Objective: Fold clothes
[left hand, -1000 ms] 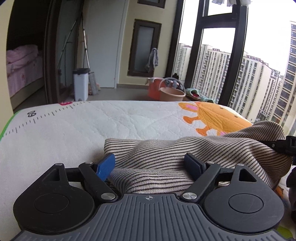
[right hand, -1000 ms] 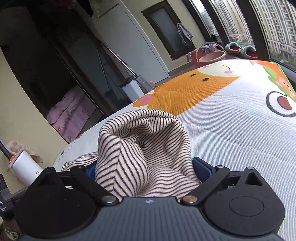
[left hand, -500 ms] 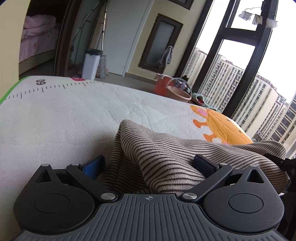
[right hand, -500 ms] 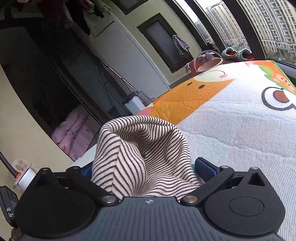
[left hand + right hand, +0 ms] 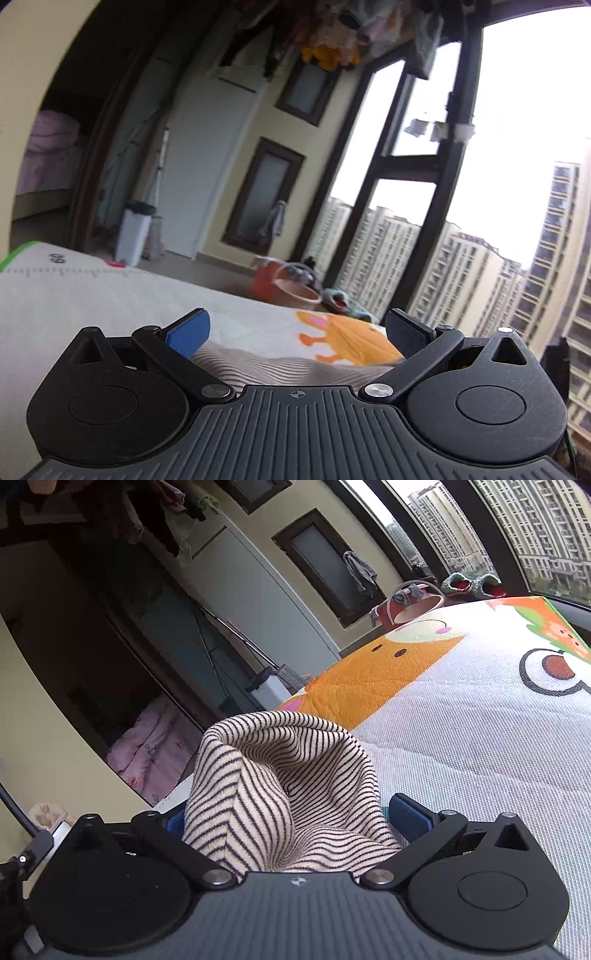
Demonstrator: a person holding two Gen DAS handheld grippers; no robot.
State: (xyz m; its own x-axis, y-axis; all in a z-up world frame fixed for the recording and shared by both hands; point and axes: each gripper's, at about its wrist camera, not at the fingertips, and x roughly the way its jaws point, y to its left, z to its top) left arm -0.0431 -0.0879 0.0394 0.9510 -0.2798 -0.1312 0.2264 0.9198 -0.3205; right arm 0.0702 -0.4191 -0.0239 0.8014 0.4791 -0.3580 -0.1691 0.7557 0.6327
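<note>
A beige garment with thin dark stripes (image 5: 288, 786) bulges up between the fingers of my right gripper (image 5: 288, 819), whose jaws stand wide with the bunched cloth filling the gap. In the left wrist view the same striped garment (image 5: 280, 365) lies low on the mat, under and behind my left gripper (image 5: 295, 328). The left gripper is open, lifted off the cloth and holds nothing. Its blue pad (image 5: 188, 330) shows clear of the fabric.
A white quilted play mat (image 5: 461, 731) with an orange cartoon animal (image 5: 373, 679) covers the surface. Beyond its far edge stand a red bucket with a basin (image 5: 291, 288), a white bin (image 5: 135, 232) and tall windows (image 5: 424, 184).
My left gripper has let go of the striped cloth, risen and tilted upward, so the garment has dropped low in its view. My right gripper still has the cloth bunched between its fingers.
</note>
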